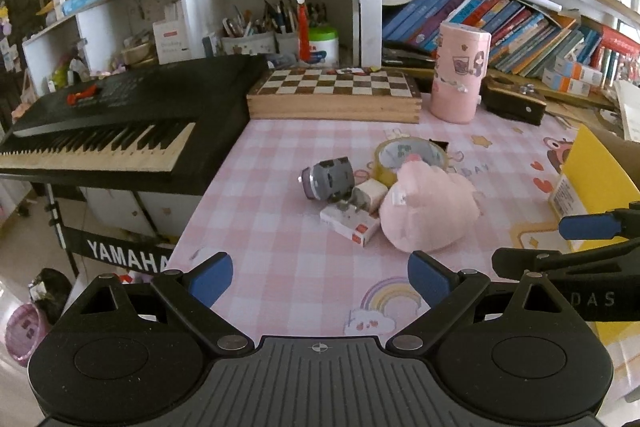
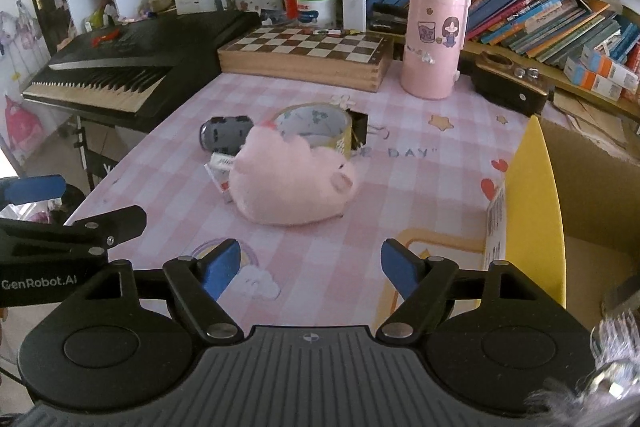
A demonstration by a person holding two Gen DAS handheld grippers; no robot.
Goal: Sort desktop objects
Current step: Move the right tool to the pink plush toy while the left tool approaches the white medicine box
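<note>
A pink plush toy lies on the pink checked table, also in the right wrist view. Beside it lie a grey toy car, a white charger plug, a small white box and a tape roll. My left gripper is open and empty, short of the pile. My right gripper is open and empty, in front of the plush toy. It shows at the right of the left wrist view.
A cardboard box with a yellow flap stands at the table's right. A chessboard box, a pink canister and a black case stand at the back. A Yamaha keyboard is at the left. Bookshelves are behind.
</note>
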